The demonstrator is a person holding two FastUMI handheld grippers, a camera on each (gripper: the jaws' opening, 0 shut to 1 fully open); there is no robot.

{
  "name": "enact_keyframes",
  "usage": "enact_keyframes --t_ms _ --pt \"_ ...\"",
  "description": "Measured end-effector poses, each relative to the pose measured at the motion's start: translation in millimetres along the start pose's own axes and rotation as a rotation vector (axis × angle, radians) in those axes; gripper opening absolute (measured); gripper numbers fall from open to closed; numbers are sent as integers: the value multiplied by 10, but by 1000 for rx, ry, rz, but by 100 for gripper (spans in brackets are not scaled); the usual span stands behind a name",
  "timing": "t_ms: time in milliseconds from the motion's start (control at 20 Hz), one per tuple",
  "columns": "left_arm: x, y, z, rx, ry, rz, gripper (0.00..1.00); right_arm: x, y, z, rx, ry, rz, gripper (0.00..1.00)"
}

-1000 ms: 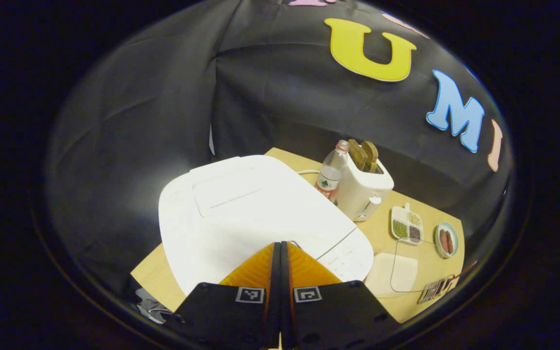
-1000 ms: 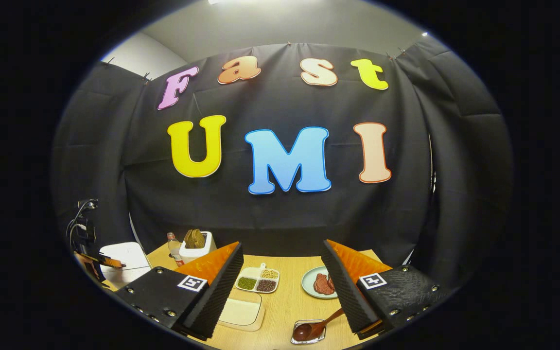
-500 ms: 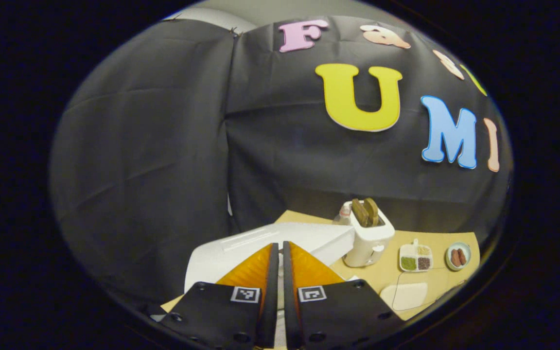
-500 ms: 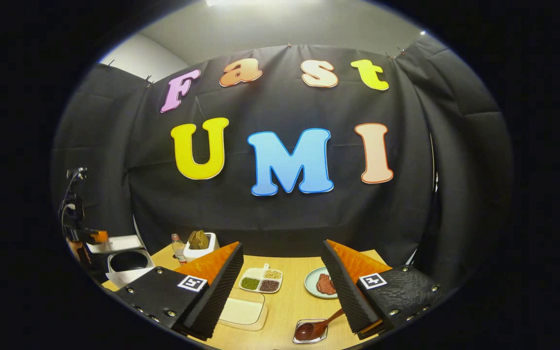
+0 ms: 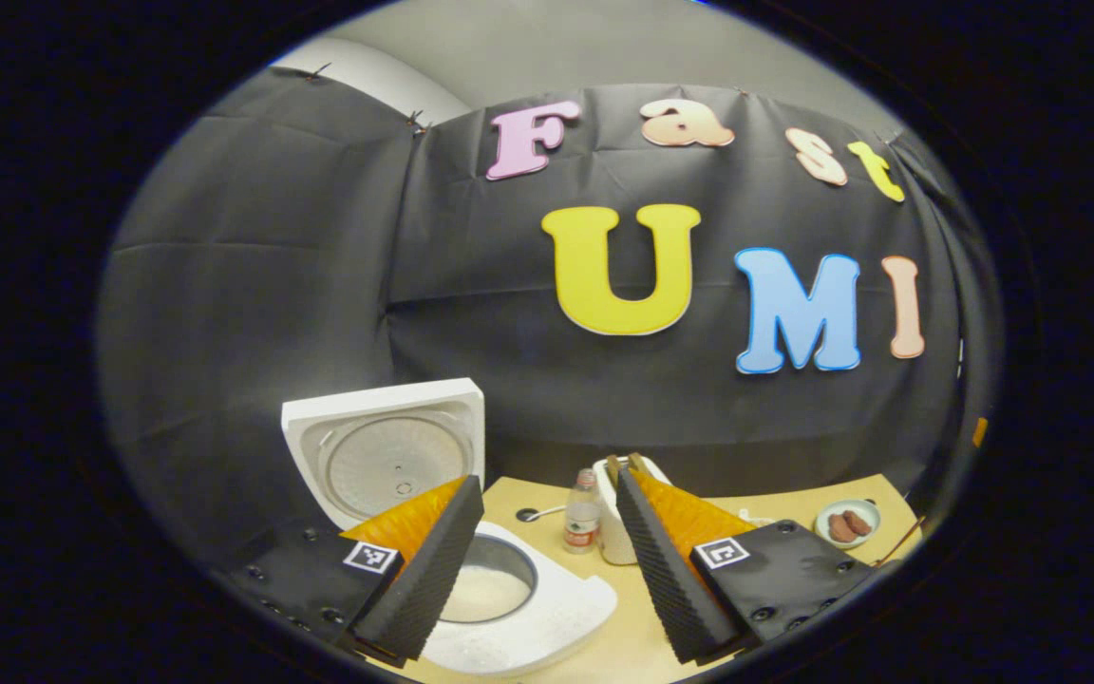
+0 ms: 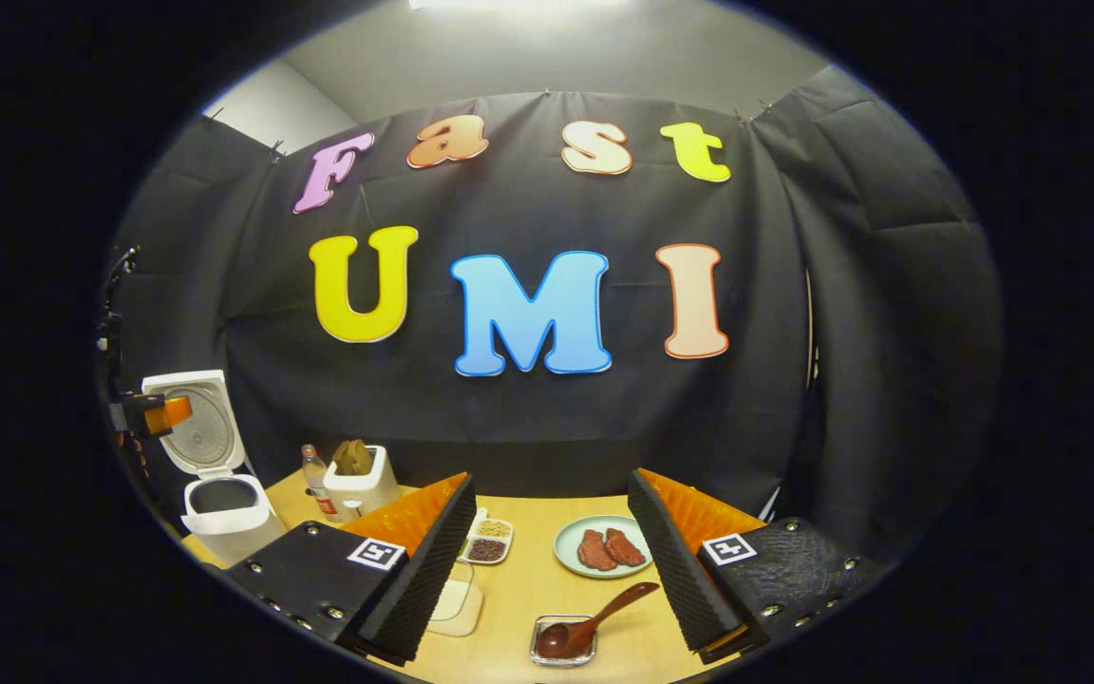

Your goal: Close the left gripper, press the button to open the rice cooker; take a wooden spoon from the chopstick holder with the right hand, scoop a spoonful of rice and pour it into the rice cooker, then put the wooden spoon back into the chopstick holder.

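Observation:
The white rice cooker (image 5: 547, 617) stands open, its lid (image 5: 386, 456) upright and the inner pot (image 5: 490, 584) showing. My left gripper (image 5: 547, 477) is open, held back from and above the cooker, with nothing between its fingers. The white chopstick holder (image 6: 362, 486) with wooden spoons (image 6: 351, 457) stands right of the cooker (image 6: 221, 513). My right gripper (image 6: 552, 477) hangs open and empty over the table's near side. A clear container of rice (image 6: 457, 603) lies partly behind its left finger. The left gripper (image 6: 156, 414) also shows far left, in front of the lid.
A water bottle (image 6: 316, 481) stands between cooker and holder. On the wooden table (image 6: 528, 579) lie a divided dish of grains (image 6: 490, 543), a plate of meat (image 6: 604, 548), and a small dish holding a brown spoon (image 6: 571, 635).
The cooker lid has swung up from closed to fully open. My left gripper has gone from shut to open and drawn back and up. The right gripper has barely shifted.

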State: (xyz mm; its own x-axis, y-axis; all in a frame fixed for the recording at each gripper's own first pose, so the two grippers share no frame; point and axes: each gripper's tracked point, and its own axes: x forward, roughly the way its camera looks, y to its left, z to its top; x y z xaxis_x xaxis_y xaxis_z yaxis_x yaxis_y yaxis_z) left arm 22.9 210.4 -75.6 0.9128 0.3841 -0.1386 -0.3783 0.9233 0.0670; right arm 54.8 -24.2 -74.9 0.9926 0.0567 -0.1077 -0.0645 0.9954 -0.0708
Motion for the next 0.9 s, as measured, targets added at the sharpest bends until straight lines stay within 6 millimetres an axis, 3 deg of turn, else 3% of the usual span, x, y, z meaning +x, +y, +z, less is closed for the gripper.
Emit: enact_keyframes --t_ms 250,450,500,650,900 --pt "-406 -742 147 -4 -72 -127 99 165 -413 -372 8 52 -66 98" --pt "-639 -1076 289 42 -142 -142 96 394 -609 -777 61 115 -55 98" --pt "-665 -1145 282 51 -137 -154 98 454 -640 -878 65 134 -50 94" --pt "-671 -1279 236 63 -112 -170 98 602 -718 -1225 74 199 -49 98" --pt "-665 -1287 156 63 -67 -145 98 795 -831 -1859 121 341 -63 98"
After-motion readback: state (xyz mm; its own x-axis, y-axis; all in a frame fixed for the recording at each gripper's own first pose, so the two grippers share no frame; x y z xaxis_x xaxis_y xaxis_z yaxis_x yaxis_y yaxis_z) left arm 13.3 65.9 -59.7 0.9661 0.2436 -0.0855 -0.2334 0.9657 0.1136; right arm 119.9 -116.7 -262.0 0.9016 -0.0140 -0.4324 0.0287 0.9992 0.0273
